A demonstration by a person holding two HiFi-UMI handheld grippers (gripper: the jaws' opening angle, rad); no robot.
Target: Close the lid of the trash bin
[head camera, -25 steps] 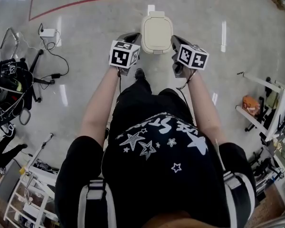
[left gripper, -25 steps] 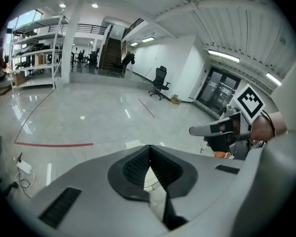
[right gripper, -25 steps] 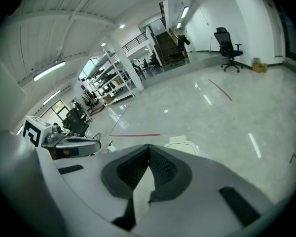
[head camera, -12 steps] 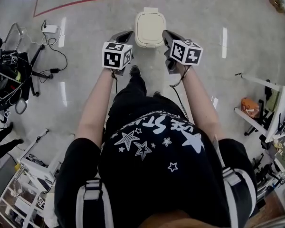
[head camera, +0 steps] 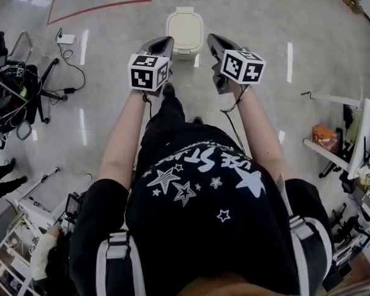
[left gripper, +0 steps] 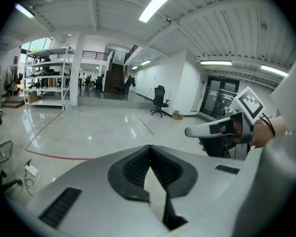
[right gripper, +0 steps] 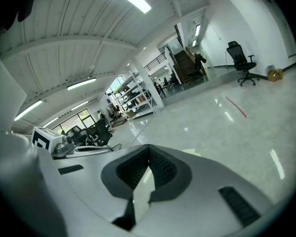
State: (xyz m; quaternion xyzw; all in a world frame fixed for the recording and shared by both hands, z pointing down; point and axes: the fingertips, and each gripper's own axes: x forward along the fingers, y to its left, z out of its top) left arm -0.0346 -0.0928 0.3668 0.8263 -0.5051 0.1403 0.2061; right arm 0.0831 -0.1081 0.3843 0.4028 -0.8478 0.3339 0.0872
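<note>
The cream trash bin stands on the shiny floor ahead of me with its lid lying flat and closed. My left gripper is held in the air just left of and nearer than the bin, not touching it. On the bin's other side my right gripper is also apart from it. Both gripper views look out over the hall and do not show the bin. The left gripper and the right gripper both have their jaw tips together with nothing between them.
A red line crosses the floor beyond the bin. A power strip with cables and black equipment lie at the left. White shelving stands at the right, a white rack at the lower left.
The bin has drawn farther away and higher in the head view as the person steps back. Both grippers stay shut and level at either side.
</note>
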